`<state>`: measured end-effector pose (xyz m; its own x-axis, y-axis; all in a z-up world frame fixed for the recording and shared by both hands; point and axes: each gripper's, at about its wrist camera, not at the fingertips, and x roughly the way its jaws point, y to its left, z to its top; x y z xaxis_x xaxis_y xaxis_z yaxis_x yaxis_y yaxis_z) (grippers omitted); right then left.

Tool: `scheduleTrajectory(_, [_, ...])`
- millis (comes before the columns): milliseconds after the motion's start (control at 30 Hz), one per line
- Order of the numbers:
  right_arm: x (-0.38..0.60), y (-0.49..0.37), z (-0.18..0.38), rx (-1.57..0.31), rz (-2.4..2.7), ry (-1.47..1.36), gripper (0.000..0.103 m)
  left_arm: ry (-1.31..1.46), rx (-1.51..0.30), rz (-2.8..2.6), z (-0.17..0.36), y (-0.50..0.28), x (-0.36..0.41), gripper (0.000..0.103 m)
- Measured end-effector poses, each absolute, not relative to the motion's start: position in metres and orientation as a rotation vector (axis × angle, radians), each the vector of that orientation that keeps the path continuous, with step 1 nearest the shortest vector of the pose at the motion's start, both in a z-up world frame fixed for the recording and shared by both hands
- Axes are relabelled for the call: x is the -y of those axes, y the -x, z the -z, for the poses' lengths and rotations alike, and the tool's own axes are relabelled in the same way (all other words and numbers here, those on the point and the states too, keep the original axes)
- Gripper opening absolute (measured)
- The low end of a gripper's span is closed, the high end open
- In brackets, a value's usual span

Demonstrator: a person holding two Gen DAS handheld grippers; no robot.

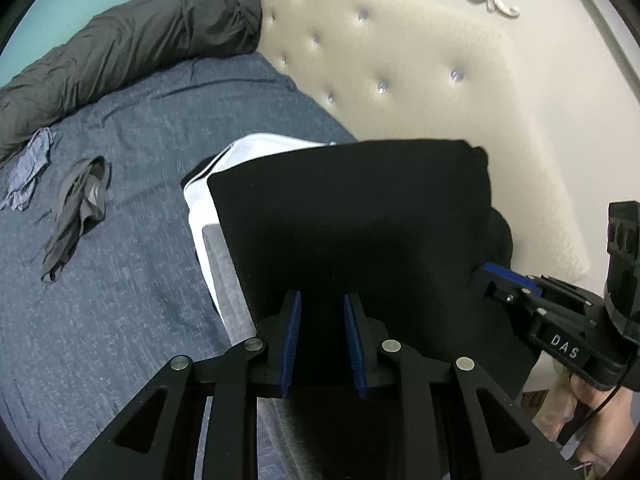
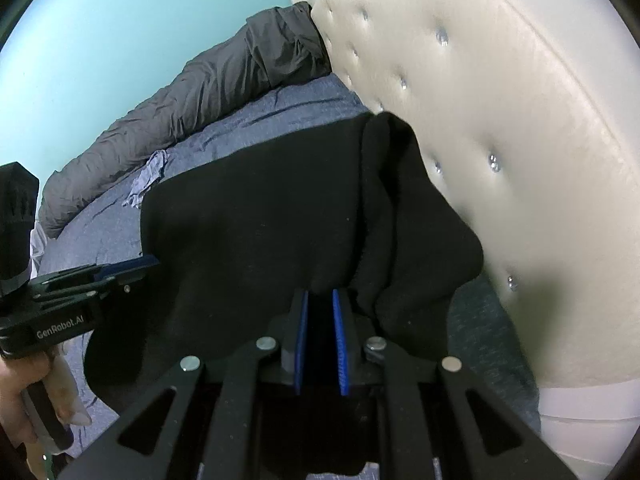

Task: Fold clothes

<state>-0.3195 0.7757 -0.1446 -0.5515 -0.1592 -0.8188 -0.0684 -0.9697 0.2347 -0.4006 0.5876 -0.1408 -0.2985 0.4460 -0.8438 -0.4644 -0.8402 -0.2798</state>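
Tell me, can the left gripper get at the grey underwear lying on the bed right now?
Probably not: the left gripper is shut on the black garment. The grey underwear lies uncovered on the bed sheet.

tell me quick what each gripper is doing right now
left gripper: shut on the black garment, holding its near edge.
right gripper: shut on the same black garment, gripping a bunched edge.

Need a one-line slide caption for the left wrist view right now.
Left gripper and right gripper hold a folded black fabric garment over a white garment on the blue-grey bedsheet.
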Motion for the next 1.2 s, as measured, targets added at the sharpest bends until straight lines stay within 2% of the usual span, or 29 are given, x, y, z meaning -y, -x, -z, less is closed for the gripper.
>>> scheduleTrajectory(167, [-0.778, 0.322, 0.154, 0.364, 2.693, -1.486, 0.011, 1.379, -0.069, -2.171, 0.137, 0.398, -0.593, 0.024])
scheduleTrajectory(400, [-0.793, 0.299, 0.110, 0.468, 2.744, -1.357, 0.011, 1.324, -0.018, -2.176, 0.097, 0.382, -0.582, 0.024])
scheduleTrajectory(533, [-0.793, 0.278, 0.107, 0.453, 2.760, -1.341, 0.011, 1.305, -0.118, -2.144, 0.108, 0.356, -0.590, 0.024])
scheduleTrajectory(700, [-0.793, 0.279, 0.132, 0.447, 2.757, -1.393, 0.011, 1.323, -0.125, -2.141, 0.129, 0.347, -0.595, 0.024])
scheduleTrajectory(1033, [-0.803, 0.315, 0.083, 0.447, 2.790, -1.315, 0.011, 1.279, -0.041, -2.172, 0.092, 0.373, -0.584, 0.024])
scheduleTrajectory(1200, [-0.807, 0.357, 0.087, 0.440, 2.758, -1.400, 0.011, 1.313, -0.067, -2.206, 0.099, 0.404, -0.591, 0.024])
